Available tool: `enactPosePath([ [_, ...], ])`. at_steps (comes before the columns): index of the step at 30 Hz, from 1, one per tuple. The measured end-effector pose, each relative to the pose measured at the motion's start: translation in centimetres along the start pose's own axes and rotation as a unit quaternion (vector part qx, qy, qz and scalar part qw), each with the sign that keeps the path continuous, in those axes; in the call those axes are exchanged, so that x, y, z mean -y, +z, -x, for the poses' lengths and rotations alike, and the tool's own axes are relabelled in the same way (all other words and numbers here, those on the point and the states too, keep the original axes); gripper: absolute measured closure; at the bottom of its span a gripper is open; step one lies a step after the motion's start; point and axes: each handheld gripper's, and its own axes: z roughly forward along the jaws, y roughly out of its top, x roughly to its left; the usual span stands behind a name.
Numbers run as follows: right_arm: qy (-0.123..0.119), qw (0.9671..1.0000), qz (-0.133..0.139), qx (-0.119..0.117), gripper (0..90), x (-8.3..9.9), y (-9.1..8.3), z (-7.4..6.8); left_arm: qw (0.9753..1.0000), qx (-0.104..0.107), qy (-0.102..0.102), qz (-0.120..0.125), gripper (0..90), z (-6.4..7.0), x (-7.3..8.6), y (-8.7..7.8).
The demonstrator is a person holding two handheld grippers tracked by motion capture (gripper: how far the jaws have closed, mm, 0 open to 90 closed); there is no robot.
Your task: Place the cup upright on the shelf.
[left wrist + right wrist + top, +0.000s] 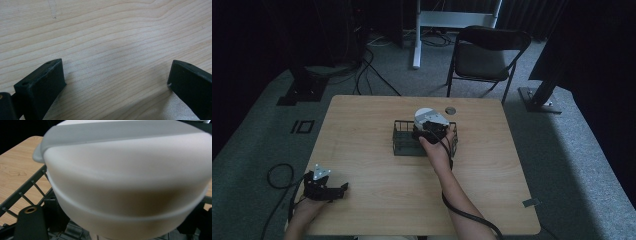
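Observation:
A white bowl [424,114] with a grey lid stands at the far side of a black wire rack [401,145] in the middle of the table. My right gripper [430,128] is over the rack and shut on the bowl. In the right gripper view the bowl [125,182] bulges very close above the jaws, its lower part runs down between them, and it hides the fingertips. My left gripper [325,186] rests near the table's front left corner. In the left gripper view its jaws stand wide open over bare wood, with nothing in my left gripper [117,77].
The wooden table [362,170] has a small round grey disc [450,110] near its far edge. Beyond the table stand a black folding chair [484,55], a white stand and floor cables. Cables trail from both grippers off the front edge.

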Motion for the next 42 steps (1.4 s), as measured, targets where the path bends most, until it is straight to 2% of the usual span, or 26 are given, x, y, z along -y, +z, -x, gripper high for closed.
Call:
enactPosePath([
  [8, -0.006, 1.0, -0.006, 0.005, 18.3, 0.16, 0.25, -0.07, 1.0, 0.0, 0.0, 0.0, 1.2, 0.0, 0.0, 0.0],
  [16, -0.012, 0.9996, -0.024, 0.007, 18.3, 0.12, 0.57, -0.07, 1.0, 0.0, 0.0, 0.0, 1.2, 0.0, 0.0, 0.0],
  [24, -0.005, 0.9995, -0.031, -0.005, 18.2, 0.14, 0.64, 0.24, 1.0, 0.0, 0.0, 0.0, 1.2, 0.0, 0.0, 0.0],
  [31, -0.015, 0.9991, -0.036, -0.016, 17.8, 0.25, 0.41, 0.41, 1.0, 0.0, 0.0, 0.0, 1.2, 0.0, 0.0, 0.0],
  [35, -0.015, 0.9993, -0.027, -0.022, 11.9, 0.4, 0.32, 0.31, 1.0, 0.0, 0.0, 0.0, 1.2, 0.0, 0.0, 0.0],
  [42, -0.02, 0.9991, -0.021, -0.031, 11.2, 0.66, -0.05, 0.62, 1.0, 0.0, 0.0, 0.0, 1.2, 0.0, 0.0, 0.0],
])
